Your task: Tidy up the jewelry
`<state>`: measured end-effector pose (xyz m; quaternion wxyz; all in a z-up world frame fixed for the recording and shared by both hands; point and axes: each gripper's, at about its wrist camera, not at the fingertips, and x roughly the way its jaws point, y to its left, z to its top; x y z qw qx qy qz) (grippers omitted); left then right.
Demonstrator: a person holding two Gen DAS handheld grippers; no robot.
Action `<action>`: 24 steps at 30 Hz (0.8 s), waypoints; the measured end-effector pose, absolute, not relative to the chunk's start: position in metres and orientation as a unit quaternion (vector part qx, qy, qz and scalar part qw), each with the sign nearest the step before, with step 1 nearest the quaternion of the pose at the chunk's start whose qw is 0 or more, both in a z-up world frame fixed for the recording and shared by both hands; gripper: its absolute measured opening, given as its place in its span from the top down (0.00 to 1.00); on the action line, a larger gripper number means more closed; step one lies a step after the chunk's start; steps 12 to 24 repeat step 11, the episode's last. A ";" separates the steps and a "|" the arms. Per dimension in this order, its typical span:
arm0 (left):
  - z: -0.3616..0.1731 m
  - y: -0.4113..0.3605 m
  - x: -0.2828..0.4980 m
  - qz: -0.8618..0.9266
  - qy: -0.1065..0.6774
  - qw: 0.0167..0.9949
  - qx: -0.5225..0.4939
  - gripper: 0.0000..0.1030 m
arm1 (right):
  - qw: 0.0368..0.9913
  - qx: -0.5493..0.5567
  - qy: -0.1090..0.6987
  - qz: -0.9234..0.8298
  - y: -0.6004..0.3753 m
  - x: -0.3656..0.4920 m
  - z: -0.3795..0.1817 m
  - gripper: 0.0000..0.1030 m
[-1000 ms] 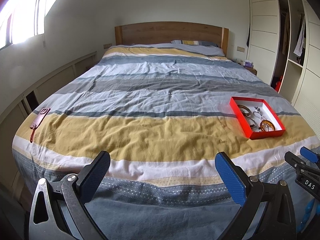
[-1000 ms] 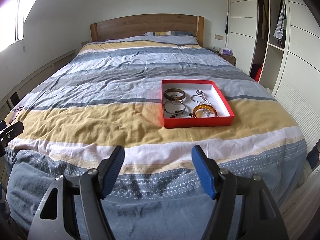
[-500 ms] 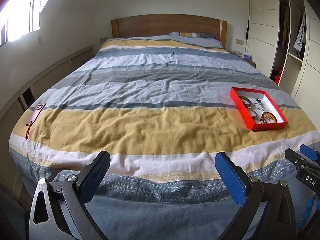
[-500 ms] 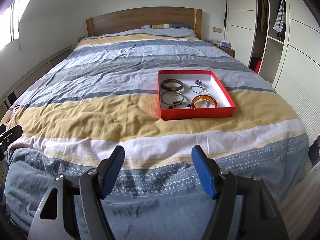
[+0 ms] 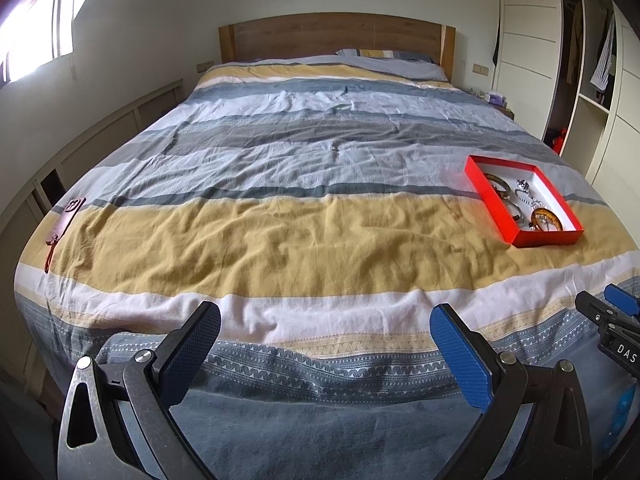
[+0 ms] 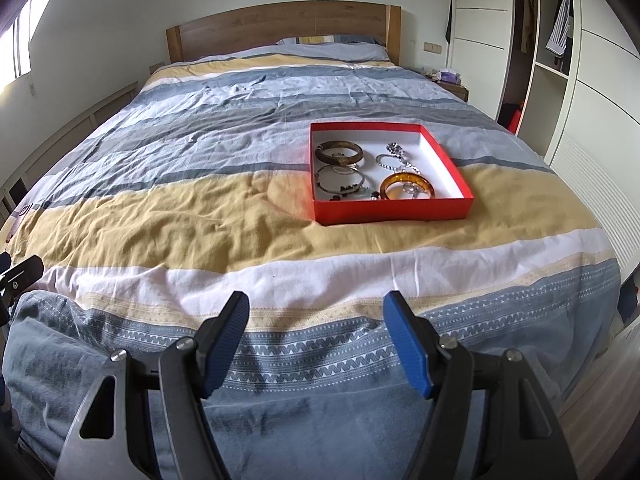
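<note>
Wide bare stretch of striped bed [image 5: 304, 216] between brown strap [image 5: 64, 220] at far-left edge and red tray [image 6: 390, 211] to the right, wardrobe [image 6: 592, 92] bounding the right side

A striped duvet [image 5: 304, 184] covers the bed, wooden headboard [image 5: 332, 34] far, bright window [image 5: 32, 40] left, white wardrobe [image 6: 560, 60] right.

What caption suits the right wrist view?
Open right gripper hovers at the foot of a striped bed, facing a red box of bangles and chains.
</note>
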<state>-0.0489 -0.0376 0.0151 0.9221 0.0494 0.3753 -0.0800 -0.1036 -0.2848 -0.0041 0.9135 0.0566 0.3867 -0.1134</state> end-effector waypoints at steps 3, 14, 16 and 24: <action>0.010 -0.037 -0.046 -0.079 0.383 0.919 0.050 0.01 | 0.912 0.056 0.389 -0.113 -0.286 -0.102 -0.006 0.34; 0.002 -0.037 -0.041 -0.075 0.391 0.916 0.049 0.01 | 0.910 0.056 0.395 -0.114 -0.289 -0.099 -0.010 0.34; 0.002 -0.037 -0.041 -0.075 0.391 0.916 0.049 0.01 | 0.910 0.056 0.395 -0.114 -0.289 -0.099 -0.010 0.34; 0.002 -0.037 -0.041 -0.075 0.391 0.916 0.049 0.01 | 0.910 0.056 0.395 -0.114 -0.289 -0.099 -0.010 0.34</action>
